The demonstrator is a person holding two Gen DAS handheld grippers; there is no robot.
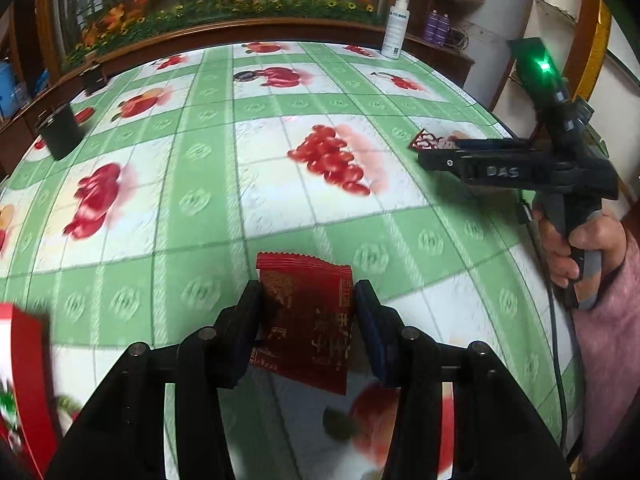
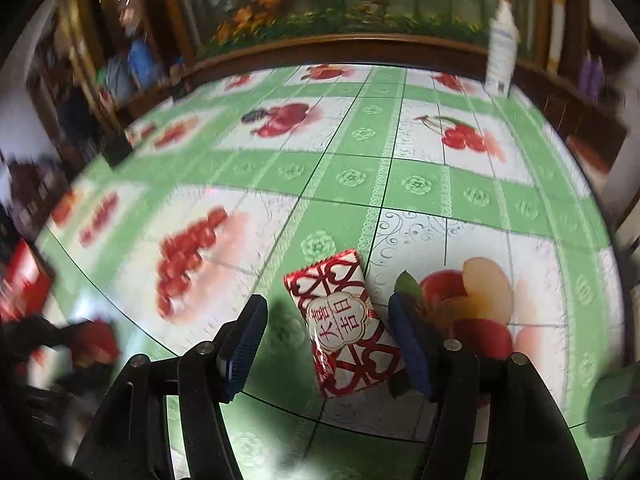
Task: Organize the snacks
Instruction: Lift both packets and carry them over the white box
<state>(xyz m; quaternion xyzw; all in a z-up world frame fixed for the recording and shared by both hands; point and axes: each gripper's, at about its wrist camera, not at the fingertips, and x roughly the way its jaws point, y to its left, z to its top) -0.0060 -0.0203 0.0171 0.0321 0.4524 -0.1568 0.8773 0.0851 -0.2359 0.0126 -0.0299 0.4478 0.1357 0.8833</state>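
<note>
My left gripper (image 1: 308, 286) is shut on a dark red snack packet (image 1: 308, 320) with gold print, both pads pressing its sides just above the tablecloth. A white packet with red lattice print (image 2: 344, 328) lies on the cloth between the jaws of my right gripper (image 2: 328, 300). The right pad is close beside it and the left pad stands well apart, so this gripper is open. In the left wrist view the right gripper (image 1: 424, 156) shows at the right edge, held by a hand in a pink sleeve (image 1: 612, 300), the white packet (image 1: 430, 142) at its tips.
A green and white fruit-print tablecloth (image 1: 200, 200) covers the table. A red box (image 1: 24, 380) sits at the near left, a black cup (image 1: 60, 132) at the far left, and a white spray bottle (image 1: 394, 28) at the back edge by the wooden ledge.
</note>
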